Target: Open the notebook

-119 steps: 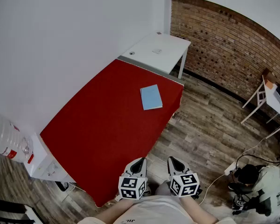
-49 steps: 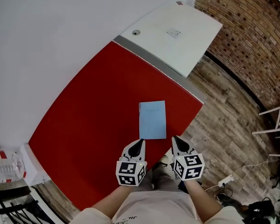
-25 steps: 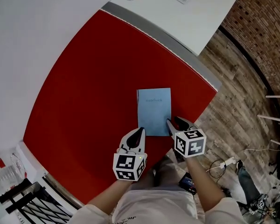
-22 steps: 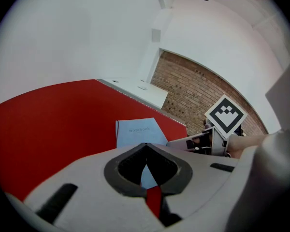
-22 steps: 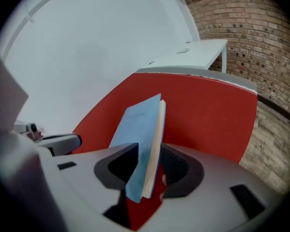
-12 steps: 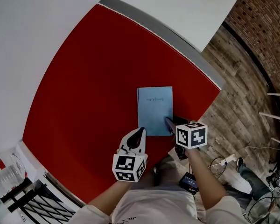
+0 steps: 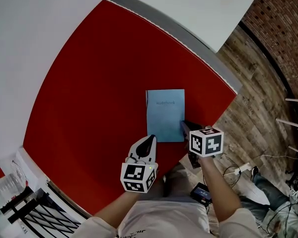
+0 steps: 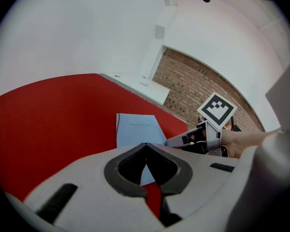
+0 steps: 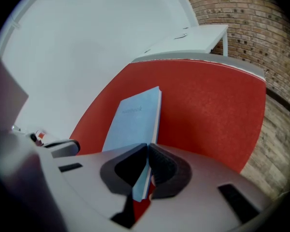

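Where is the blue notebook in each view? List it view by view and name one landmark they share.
Head view: notebook right of centre, on the red table.
Left gripper view: notebook at centre, just above the shut left gripper.
Right gripper view: notebook at centre, near edge in the closing jaws of the right gripper.
Shared landmark: the white desk beyond the red table's far end.

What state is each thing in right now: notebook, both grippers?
Notebook: closed, lying flat on the red table.
Right gripper: jaws closing, pads on the notebook's near right edge.
Left gripper: jaws together, empty, by the notebook's near left corner.
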Demonstrator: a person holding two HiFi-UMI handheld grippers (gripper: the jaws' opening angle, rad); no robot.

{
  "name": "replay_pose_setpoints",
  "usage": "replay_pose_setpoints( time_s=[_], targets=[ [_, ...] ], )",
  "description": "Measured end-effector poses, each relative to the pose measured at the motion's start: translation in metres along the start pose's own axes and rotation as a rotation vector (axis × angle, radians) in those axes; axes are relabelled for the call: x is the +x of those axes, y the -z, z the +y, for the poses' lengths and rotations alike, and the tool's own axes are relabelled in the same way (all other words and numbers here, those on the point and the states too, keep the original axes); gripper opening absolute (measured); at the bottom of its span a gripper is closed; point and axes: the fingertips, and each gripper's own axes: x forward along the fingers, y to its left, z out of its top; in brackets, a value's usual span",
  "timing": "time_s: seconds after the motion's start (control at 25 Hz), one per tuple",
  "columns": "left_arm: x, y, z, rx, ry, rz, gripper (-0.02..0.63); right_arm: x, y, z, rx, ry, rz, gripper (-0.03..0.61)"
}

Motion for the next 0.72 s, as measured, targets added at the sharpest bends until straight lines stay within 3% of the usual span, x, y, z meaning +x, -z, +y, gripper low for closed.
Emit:
replay_pose_setpoints(
  time_s=[0.4, 0.72],
  targets=[
    [-0.005, -0.003, -0.008, -0.009, 0.003, -0.022, 0.005, -0.026, -0.014, 0.022, -0.035, -0.022, -0.048, 0.011],
    [-0.039, 0.001, -0.001, -0.058, -0.028, -0.071, 0.005, -0.059, -0.037, 0.106, -0.170, -0.117, -0.098, 0.009]
  ],
)
